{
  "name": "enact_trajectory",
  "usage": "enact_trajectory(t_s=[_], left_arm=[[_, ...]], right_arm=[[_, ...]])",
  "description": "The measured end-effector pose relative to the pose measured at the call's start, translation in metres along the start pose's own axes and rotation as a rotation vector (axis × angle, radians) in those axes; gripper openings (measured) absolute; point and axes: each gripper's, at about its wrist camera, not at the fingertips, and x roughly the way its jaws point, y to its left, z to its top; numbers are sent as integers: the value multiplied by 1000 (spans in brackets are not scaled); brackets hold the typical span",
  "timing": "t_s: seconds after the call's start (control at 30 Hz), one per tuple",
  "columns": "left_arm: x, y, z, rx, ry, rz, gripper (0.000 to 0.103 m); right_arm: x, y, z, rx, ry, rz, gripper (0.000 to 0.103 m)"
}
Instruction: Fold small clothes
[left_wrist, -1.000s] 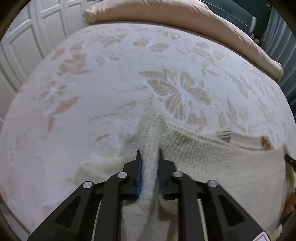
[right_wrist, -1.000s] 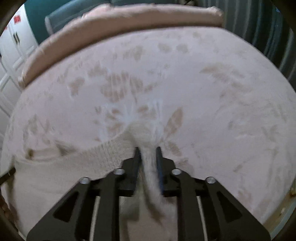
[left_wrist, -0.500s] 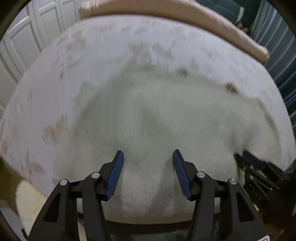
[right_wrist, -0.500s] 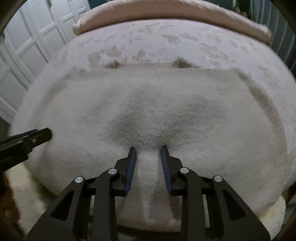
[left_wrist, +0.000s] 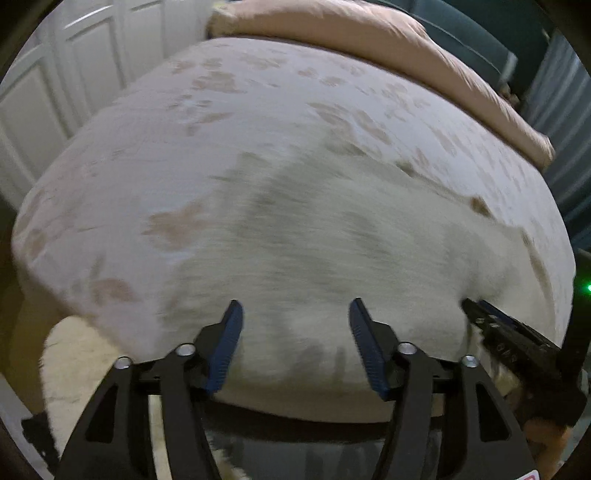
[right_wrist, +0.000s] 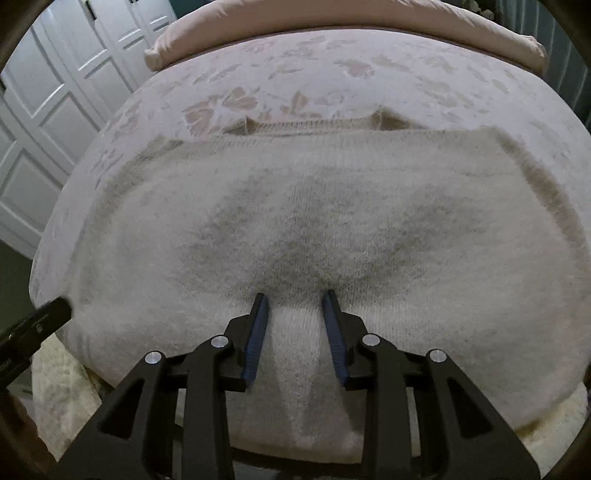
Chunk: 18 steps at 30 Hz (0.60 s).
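Note:
A cream knitted sweater (right_wrist: 317, 221) lies spread flat on the bed, its near edge hanging over the bed's front edge. It also shows, blurred, in the left wrist view (left_wrist: 332, 236). My right gripper (right_wrist: 294, 299) is partly open, its jaws on either side of a raised ridge of the sweater's near edge without pinching it. My left gripper (left_wrist: 295, 306) is wide open and empty over the sweater's near left part. The right gripper's tip shows at the right of the left wrist view (left_wrist: 480, 310); the left gripper's tip shows at the left of the right wrist view (right_wrist: 55, 310).
The bed has a pale floral cover (right_wrist: 332, 74) and a pink rolled duvet (left_wrist: 369, 33) along its far side. White panelled doors (right_wrist: 55, 110) stand to the left. A fluffy cream rug (left_wrist: 74, 354) lies below the bed's front edge.
Both grippers let go of the sweater's far part and drew back to its near edge. The left opened wide. The right opened a little more. The sweater now lies spread flat.

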Motion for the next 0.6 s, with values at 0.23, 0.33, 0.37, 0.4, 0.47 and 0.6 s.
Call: enact_trajectory(t_s=[0.23, 0.33, 0.37, 0.4, 0.47, 0.6], left_arm=[[26, 65, -9, -234, 85, -14, 68], [44, 76, -12, -329, 103, -94, 71], [49, 77, -11, -351, 106, -105, 73], [52, 77, -10, -363, 101, -115, 79], [55, 74, -5, -370, 96, -118, 83], [52, 63, 7, -349, 81, -208, 52]], right_arm=[[16, 23, -1, -68, 23, -26, 33], [18, 26, -2, -95, 15, -43, 33], [19, 26, -1, -95, 19, -40, 34], [19, 25, 0, -94, 20, -35, 34], [19, 22, -1, -86, 21, -22, 34], [20, 23, -1, -94, 13, -23, 35]])
